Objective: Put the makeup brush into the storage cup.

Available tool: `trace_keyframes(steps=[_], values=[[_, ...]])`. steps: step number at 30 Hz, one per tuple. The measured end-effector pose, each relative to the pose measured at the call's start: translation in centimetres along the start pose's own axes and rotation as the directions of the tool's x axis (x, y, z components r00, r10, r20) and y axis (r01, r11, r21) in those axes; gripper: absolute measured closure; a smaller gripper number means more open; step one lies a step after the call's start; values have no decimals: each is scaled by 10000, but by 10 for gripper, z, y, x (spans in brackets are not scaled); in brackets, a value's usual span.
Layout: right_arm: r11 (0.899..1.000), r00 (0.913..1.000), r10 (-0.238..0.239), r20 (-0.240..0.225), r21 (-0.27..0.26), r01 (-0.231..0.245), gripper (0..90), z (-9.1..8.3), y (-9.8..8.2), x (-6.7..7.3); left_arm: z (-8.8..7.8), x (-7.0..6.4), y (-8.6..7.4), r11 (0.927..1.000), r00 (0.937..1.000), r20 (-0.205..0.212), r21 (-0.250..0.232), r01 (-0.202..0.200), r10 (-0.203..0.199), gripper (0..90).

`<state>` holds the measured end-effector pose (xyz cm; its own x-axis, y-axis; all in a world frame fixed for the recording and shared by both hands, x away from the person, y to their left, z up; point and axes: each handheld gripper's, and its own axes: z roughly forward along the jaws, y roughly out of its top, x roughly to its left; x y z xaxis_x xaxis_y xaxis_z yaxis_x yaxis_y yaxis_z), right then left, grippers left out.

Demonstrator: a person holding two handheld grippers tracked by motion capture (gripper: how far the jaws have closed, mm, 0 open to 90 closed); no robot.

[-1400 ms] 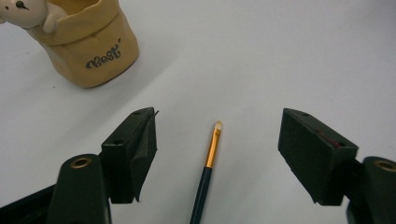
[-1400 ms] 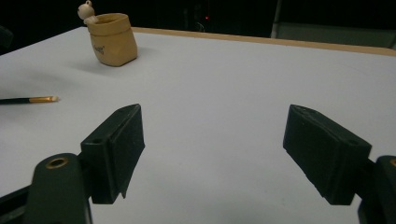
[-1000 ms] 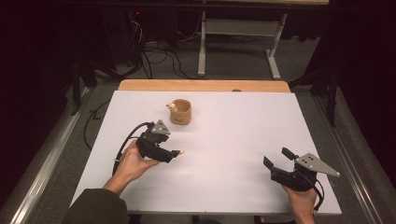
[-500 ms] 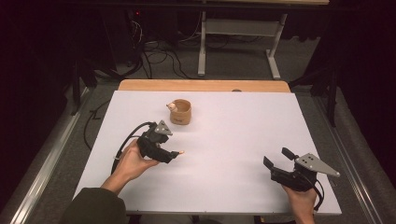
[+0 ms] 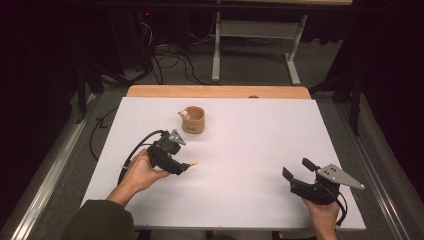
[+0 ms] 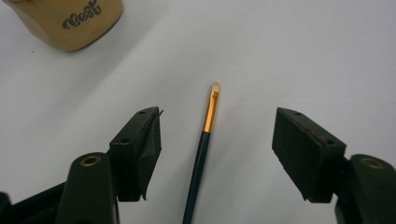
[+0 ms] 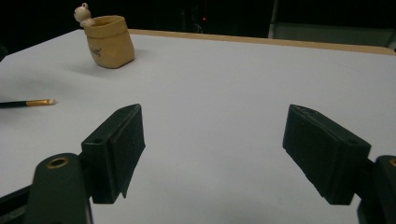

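Brush: slim, with a dark green-black handle, a gold ferrule and a small pale tip. It lies flat on the sheet between the jaws of the left gripper, touching neither pad. In the high view its tip pokes out just past that gripper, toward the table's middle.

Left gripper: jaws stand wide and have just been closing slightly, with the brush between them, not pressed.

Right gripper: jaws stand wide with nothing between them, near the right front of the sheet and well apart from the brush.

Cup: tan, sack-shaped, dark script lettering on its side, a small pale bear figure on its rim. It stands upright beyond the left gripper, apart from the brush.

Surface: white sheet over a table, with a wooden edge at the far side.

Room: dark; grey floor, black cables and a pale desk frame behind the table.
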<state>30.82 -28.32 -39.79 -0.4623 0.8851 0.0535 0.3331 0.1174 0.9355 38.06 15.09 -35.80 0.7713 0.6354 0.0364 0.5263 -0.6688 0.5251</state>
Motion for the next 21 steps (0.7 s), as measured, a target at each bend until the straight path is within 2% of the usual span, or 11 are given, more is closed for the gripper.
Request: trace_keyframes(steps=[9,21], values=[[10000,10000,51,-6,-22,-51,227,0,0,0,8,1,1,9970,10000,76,775,-62,56,344],[10000,10000,-56,-55,63,57,234,0,0,1,19,3,3,9897,9999,91,1429,-70,57,382]])
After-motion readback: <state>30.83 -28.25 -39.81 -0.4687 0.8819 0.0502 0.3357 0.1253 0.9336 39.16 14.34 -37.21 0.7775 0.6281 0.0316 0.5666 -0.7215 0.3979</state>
